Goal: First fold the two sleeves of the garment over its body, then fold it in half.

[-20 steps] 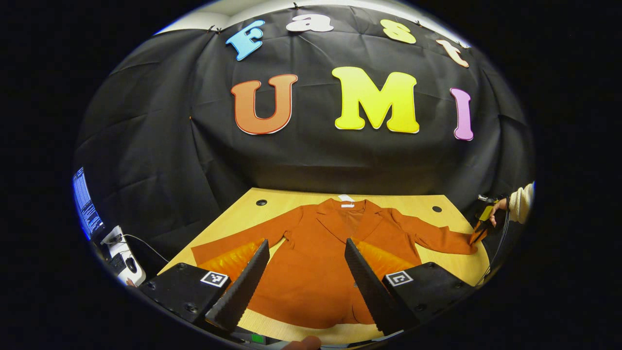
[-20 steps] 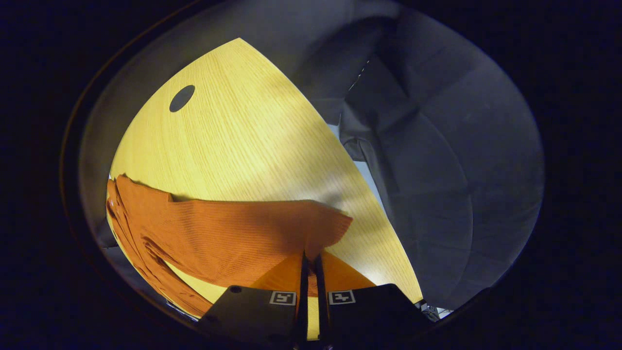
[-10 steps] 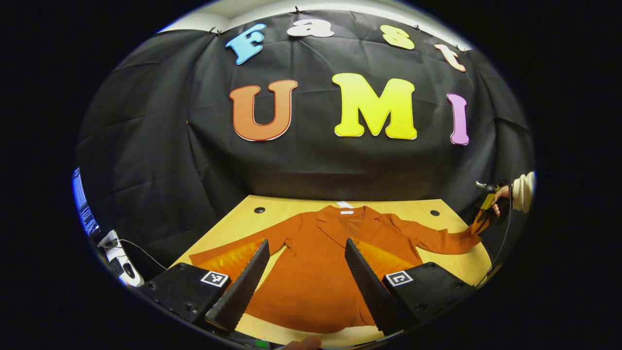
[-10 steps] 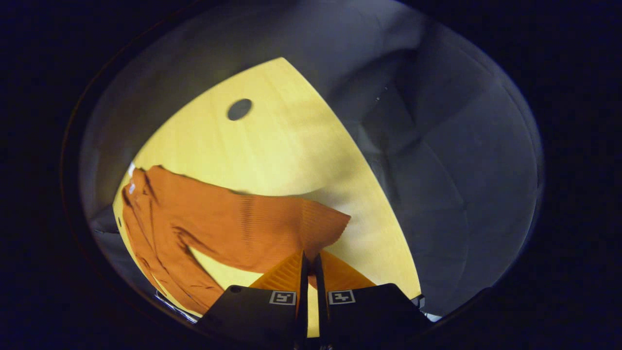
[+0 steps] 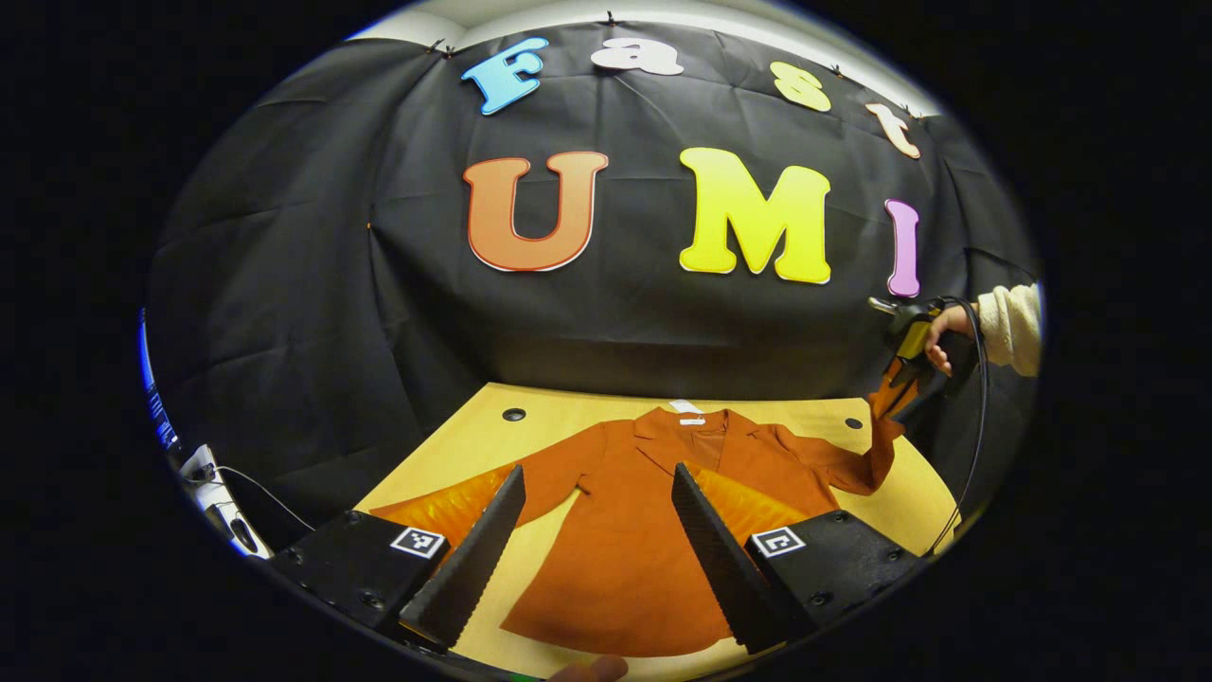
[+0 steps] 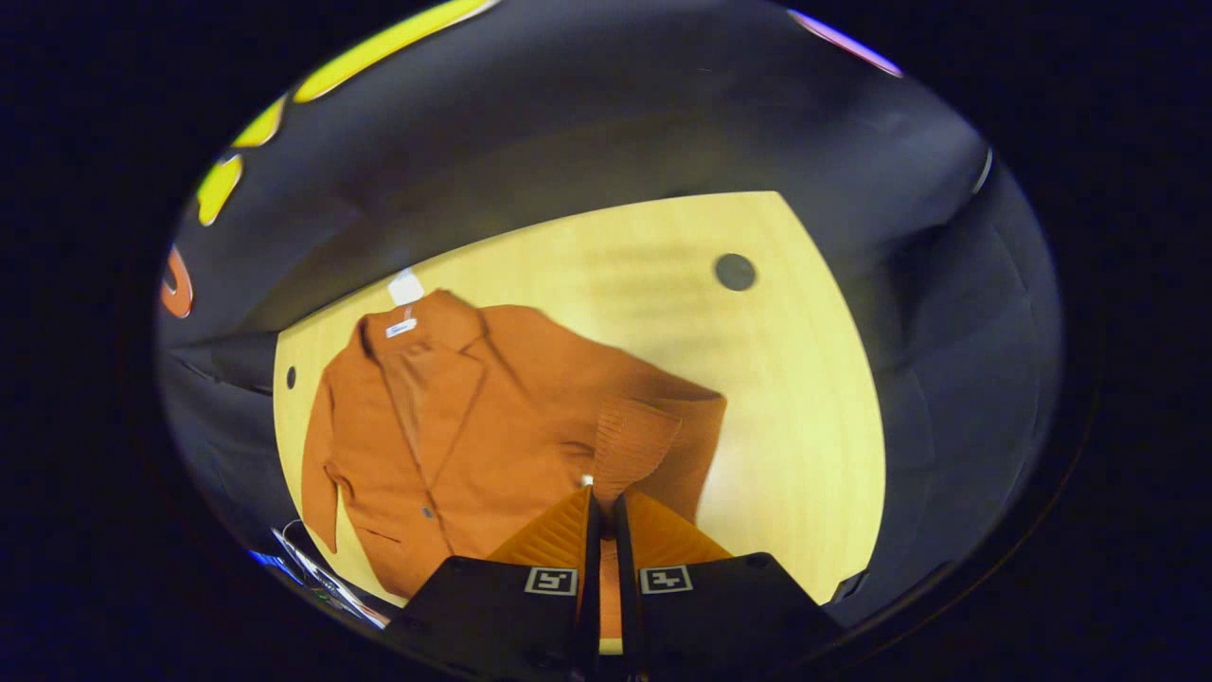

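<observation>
A rust-orange jacket (image 5: 644, 530) lies face up on the wooden table (image 5: 454, 445), collar toward the wall. My left gripper (image 5: 597, 474) hovers open above the hem end, nothing between its fingers. In the left gripper view a hand in a cream sleeve (image 5: 1008, 327) holds my right gripper (image 5: 895, 384) high at the table's right side. The right sleeve (image 5: 852, 464) hangs up from the table to it. In the right gripper view my right gripper (image 6: 602, 493) is shut on the ribbed cuff (image 6: 634, 436), above the jacket body (image 6: 436, 426).
Dark grommet holes sit in the tabletop (image 5: 513, 414) (image 5: 853, 423) (image 6: 735, 272). A white device with a cable (image 5: 204, 469) stands off the table's left. A black cable (image 5: 975, 417) hangs from the right gripper. The black cloth wall closes the far side.
My right gripper has risen with the cuff, lifting the right sleeve off the table, and has turned toward the jacket body. The left gripper stays open, shifted only slightly.
</observation>
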Motion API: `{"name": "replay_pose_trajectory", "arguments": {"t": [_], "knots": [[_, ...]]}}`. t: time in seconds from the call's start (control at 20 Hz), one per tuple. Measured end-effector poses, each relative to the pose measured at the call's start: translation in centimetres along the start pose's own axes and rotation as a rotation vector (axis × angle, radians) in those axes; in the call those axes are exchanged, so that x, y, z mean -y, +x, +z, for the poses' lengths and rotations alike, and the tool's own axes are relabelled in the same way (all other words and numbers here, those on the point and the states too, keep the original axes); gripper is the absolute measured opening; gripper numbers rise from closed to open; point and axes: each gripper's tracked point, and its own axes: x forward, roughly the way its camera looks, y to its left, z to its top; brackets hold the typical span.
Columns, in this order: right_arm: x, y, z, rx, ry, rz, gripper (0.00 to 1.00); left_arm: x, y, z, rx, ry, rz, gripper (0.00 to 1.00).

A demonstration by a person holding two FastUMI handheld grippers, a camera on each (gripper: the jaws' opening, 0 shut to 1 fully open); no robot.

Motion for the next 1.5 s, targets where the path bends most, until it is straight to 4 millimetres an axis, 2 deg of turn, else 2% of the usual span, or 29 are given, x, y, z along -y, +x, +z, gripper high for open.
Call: {"name": "replay_pose_trajectory", "arguments": {"t": [0.3, 0.4, 0.55, 0.65, 0.8, 0.9, 1.0, 1.2, 1.35, 1.5], "knots": [[-17.1, 1.2, -2.9, -0.051, -0.17, 0.092, 0.09, -5.2, 0.2, -1.0, -0.006, -0.036, 0.032, 1.0], [-22.1, 2.6, -4.3, -0.068, -0.224, 0.11, 0.1, -7.1, -0.1, -1.9, -0.026, -0.058, 0.062, 1.0], [-28.2, 4.4, -7.0, -0.105, -0.299, 0.14, 0.1, -9.2, -0.9, -3.2, -0.05, -0.076, 0.102, 1.0], [-31.3, 6.2, -8.3, -0.119, -0.339, 0.152, 0.1, -10.3, -1.7, -4.4, -0.074, -0.087, 0.125, 1.0], [-35.6, 8.5, -8.9, -0.11, -0.337, 0.175, 0.1, -11.8, -2.7, -6.0, -0.105, -0.092, 0.16, 1.0], [-37.9, 10.4, -8.5, -0.082, -0.32, 0.186, 0.07, -12.8, -3.4, -7.2, -0.129, -0.101, 0.177, 1.0], [-38.9, 12.6, -7.8, -0.062, -0.32, 0.158, 0.1, -13.3, -4.0, -8.2, -0.155, -0.113, 0.19, 1.0], [-39.4, 15.3, -7.7, -0.059, -0.304, 0.124, 0.1, -14.0, -4.4, -9.0, -0.177, -0.126, 0.207, 1.0], [-39.4, 15.8, -8.1, -0.072, -0.277, 0.128, 0.1, -14.2, -4.2, -9.2, -0.182, -0.131, 0.213, 1.0], [-40.0, 14.8, -7.5, -0.064, -0.26, 0.176, 0.39, -14.3, -3.9, -9.7, -0.195, -0.163, 0.212, 1.0]]}}
